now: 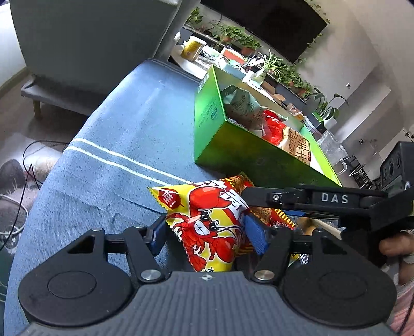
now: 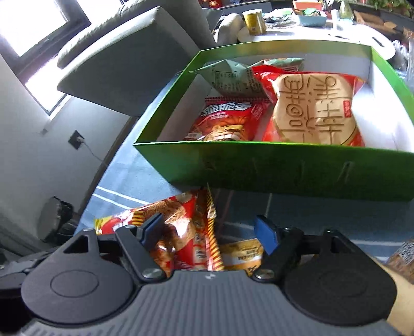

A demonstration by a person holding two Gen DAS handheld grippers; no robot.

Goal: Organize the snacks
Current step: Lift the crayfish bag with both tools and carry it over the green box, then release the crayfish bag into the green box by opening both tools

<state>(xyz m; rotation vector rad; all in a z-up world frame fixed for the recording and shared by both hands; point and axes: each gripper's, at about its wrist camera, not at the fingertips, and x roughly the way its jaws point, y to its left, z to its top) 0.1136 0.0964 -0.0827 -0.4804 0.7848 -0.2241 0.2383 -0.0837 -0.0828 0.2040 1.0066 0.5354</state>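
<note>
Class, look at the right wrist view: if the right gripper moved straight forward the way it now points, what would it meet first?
Most likely the red noodle snack packet already lying between the fingers of the right gripper. Past it stands the near wall of the green box, though depth is hard to judge here.

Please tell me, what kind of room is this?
Probably a home living room: a grey sofa, a large dark television above potted plants, and a blue tablecloth under the green box.
</note>
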